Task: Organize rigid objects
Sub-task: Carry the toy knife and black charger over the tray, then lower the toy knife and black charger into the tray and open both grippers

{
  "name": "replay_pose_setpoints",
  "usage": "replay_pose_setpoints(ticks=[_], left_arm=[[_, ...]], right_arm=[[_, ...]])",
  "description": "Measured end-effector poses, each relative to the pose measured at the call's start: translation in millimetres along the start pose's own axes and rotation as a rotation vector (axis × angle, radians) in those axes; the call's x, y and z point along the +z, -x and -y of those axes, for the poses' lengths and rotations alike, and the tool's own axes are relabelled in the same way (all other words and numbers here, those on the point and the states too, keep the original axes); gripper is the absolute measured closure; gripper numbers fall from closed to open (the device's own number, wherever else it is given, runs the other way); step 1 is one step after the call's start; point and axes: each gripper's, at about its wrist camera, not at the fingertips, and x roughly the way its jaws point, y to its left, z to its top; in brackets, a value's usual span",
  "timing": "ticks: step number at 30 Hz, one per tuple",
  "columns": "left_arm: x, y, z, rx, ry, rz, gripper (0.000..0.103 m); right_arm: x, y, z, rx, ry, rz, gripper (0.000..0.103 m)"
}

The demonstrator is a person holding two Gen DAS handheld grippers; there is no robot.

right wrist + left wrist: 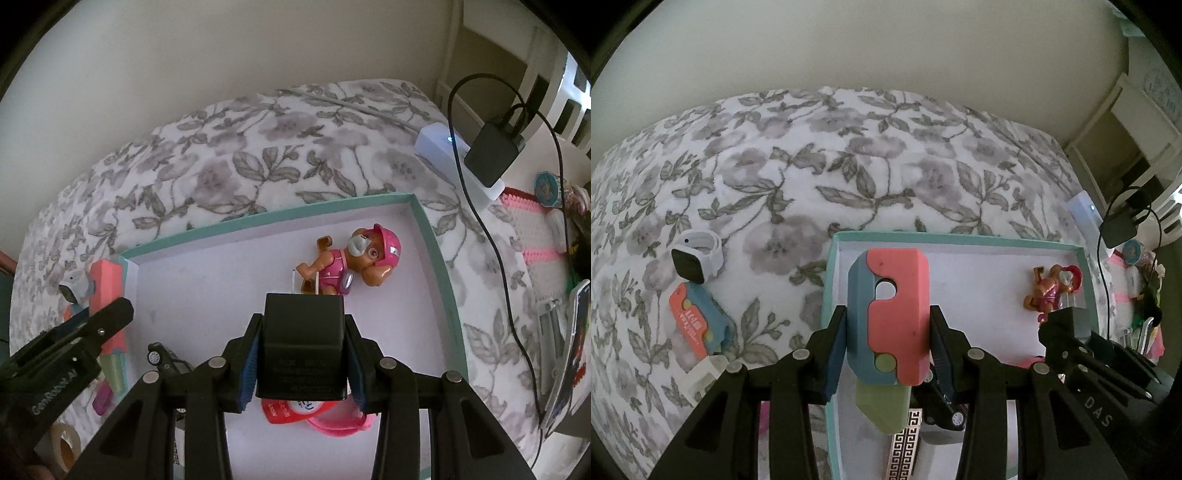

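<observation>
"DAS" stands on the right tongs [1067, 325]; "GenRobot.AI" stands on the left tongs [88, 325]

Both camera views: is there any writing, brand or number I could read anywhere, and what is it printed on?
"DAS": on the black body of the right gripper, seen from the left camera.
"GenRobot.AI": on the black body of the left gripper, seen from the right camera.
Black charger block: raised small print, too blurred to read.
Orange and blue toy on the bedspread: white print, unreadable.
Red label under the block: unreadable.
</observation>
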Motion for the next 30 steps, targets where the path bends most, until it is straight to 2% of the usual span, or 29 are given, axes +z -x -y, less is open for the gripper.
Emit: replay_pose_setpoints(ticks=[20, 24, 27, 30], left_arm=[[-3.8, -17.8, 4.6, -0.002, -0.016, -0.065, 0.059], [-2.8, -13.8, 5.7, -0.009, -0.019, -0.061, 0.058], [-1.1, -7.9, 7.3, -0.012, -0.026, -0.055, 0.053], [1.7, 1.9, 9.4, -0.006, -0.035, -0.033, 0.052]], right_arm=[[-3.1, -10.2, -14.1, -0.026, 0.067, -0.028, 0.060], [-2.9, -9.5, -14.3, -0.031, 0.061, -0.039, 0.060], [-3.1, -8.7, -15.5, -0.042, 0.072, -0.042, 0.060], [-1.9, -2.8, -16.8, -0.050, 0.079, -0.029, 0.060]])
